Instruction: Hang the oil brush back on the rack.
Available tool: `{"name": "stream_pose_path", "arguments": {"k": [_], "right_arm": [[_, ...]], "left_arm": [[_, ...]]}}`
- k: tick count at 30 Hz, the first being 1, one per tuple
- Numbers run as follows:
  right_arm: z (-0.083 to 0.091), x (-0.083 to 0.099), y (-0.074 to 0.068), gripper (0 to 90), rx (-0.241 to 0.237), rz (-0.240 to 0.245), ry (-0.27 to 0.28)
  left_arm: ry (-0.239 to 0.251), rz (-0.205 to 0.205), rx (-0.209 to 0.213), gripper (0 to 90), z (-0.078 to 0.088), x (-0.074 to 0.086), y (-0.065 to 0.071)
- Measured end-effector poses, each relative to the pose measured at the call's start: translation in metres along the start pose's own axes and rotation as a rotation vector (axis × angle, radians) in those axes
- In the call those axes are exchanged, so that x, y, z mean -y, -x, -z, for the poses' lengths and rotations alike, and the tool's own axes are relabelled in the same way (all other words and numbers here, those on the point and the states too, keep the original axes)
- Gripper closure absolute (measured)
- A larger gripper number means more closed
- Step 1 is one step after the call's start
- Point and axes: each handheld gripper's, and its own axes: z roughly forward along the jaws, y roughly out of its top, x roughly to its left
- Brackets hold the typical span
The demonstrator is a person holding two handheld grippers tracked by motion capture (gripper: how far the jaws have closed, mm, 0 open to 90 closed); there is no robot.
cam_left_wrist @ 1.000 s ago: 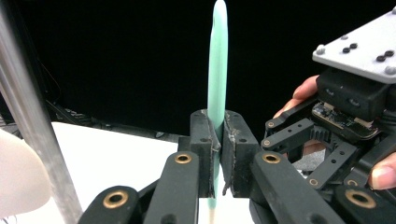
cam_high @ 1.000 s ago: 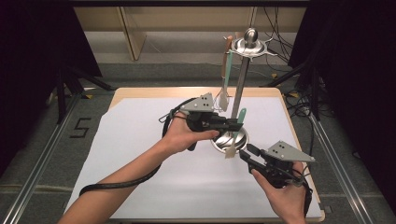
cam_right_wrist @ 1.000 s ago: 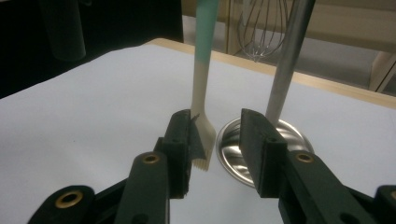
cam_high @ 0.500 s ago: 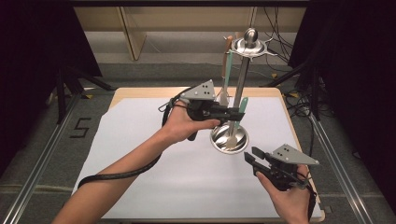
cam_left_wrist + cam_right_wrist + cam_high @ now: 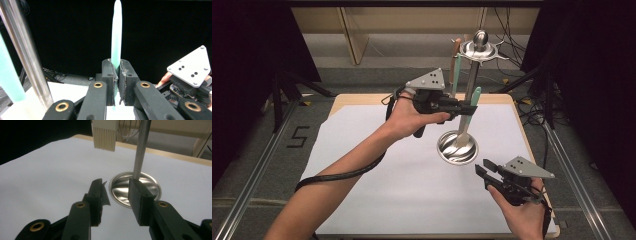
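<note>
The stand's pole (image 5: 140,147) and round base (image 5: 457,148) are polished metal, glossy enough to carry bright reflections. The mint-green handle (image 5: 116,32) looks like smooth matt plastic or silicone. The table cover (image 5: 377,175) is white and matt, perhaps paper, over a pale wooden edge (image 5: 362,97). Both grippers' jaws are matt black plastic with brass-coloured rivets; the right gripper (image 5: 116,195) has a torn, rough pad lining. Each carries a flat grey plate (image 5: 191,66), matt metal by its look.

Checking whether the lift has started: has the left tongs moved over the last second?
Yes. The left tongs, shut on the green utensil, has risen and gone away from the person, from beside the stand's base dish to partway up its pole.
</note>
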Motion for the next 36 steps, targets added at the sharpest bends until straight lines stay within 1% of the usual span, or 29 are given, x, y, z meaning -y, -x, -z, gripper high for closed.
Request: {"name": "stream_pose_path", "arguments": {"k": [1,2,9,12,13,14,17,18,20,21,22,23,24,25,26,28,29,31,32,33,34,35,36], "right_arm": [[0.000,0.000,0.000,64.8,0.000,0.000,0.000],[0.001,0.000,-0.002,64.8,-0.004,-0.035,-0.012],[0.001,0.001,-0.002,64.8,-0.002,-0.038,-0.013],[-0.001,0.002,-0.002,64.9,-0.005,-0.036,0.000],[-0.001,0.002,-0.003,64.8,-0.006,-0.051,0.003],[-0.001,0.001,-0.001,64.9,-0.009,-0.024,0.007],[-0.001,0.002,-0.001,64.9,-0.012,-0.023,0.009],[-0.002,0.002,0.000,64.9,-0.009,-0.011,0.015],[0.000,0.002,0.000,64.9,0.003,-0.014,0.004],[-0.001,0.002,0.000,64.9,0.010,-0.009,0.009],[-0.001,0.002,0.001,64.9,0.007,-0.010,0.012],[-0.002,0.003,0.001,65.1,0.000,0.001,0.016],[-0.001,0.003,0.001,65.4,-0.003,-0.015,0.006],[-0.001,0.003,0.001,65.4,-0.003,-0.015,0.006],[-0.002,0.003,0.001,65.6,0.016,-0.005,0.027],[-0.003,0.004,0.002,65.6,0.012,0.004,0.032],[-0.001,0.003,0.002,65.6,0.005,0.004,-0.005],[0.000,0.003,0.001,65.7,0.004,-0.011,-0.010],[0.000,0.003,0.001,65.7,0.004,-0.011,-0.010],[-0.001,0.003,0.002,65.7,0.004,0.006,-0.005],[-0.003,0.003,0.000,65.7,0.012,-0.017,0.023],[-0.003,0.003,0.000,65.7,0.012,-0.017,0.023],[-0.003,0.004,0.002,65.7,0.015,0.005,0.033]], "left_arm": [[0.000,0.000,0.000,83.1,0.000,0.000,0.000],[-0.005,-0.004,0.005,83.1,0.000,-0.003,-0.001],[-0.007,-0.002,0.006,83.1,-0.002,-0.008,-0.003],[-0.003,0.000,0.008,83.1,-0.002,-0.010,-0.005],[-0.002,0.001,0.005,83.1,-0.002,-0.011,-0.005],[-0.001,0.001,0.004,83.1,-0.002,-0.012,-0.005],[0.005,0.000,0.003,83.1,-0.002,-0.016,-0.006],[0.004,-0.002,0.006,83.1,-0.002,-0.017,-0.007],[0.003,-0.002,0.004,83.1,-0.002,-0.018,-0.008],[0.002,0.001,0.004,83.1,-0.003,-0.019,-0.009],[0.002,0.003,0.001,83.1,-0.003,-0.019,-0.010],[-0.002,0.004,-0.001,83.1,-0.003,-0.020,-0.011],[-0.004,0.004,-0.006,83.1,-0.003,-0.020,-0.011],[-0.005,0.003,-0.004,83.1,-0.003,-0.021,-0.012],[-0.001,0.008,-0.005,83.1,-0.004,-0.022,-0.013],[-0.006,0.005,-0.006,83.1,-0.005,-0.023,-0.014],[-0.005,0.011,-0.003,83.1,-0.005,-0.023,-0.014],[-0.001,0.007,-0.003,83.2,-0.005,-0.025,-0.015],[-0.001,0.007,-0.003,83.2,-0.005,-0.025,-0.015],[-0.001,0.008,-0.002,83.2,-0.006,-0.026,-0.015],[0.000,0.009,-0.004,83.2,-0.006,-0.027,-0.015],[-0.001,0.008,-0.004,83.2,-0.006,-0.027,-0.016],[0.000,0.009,-0.003,83.1,-0.006,-0.028,-0.016]]}}
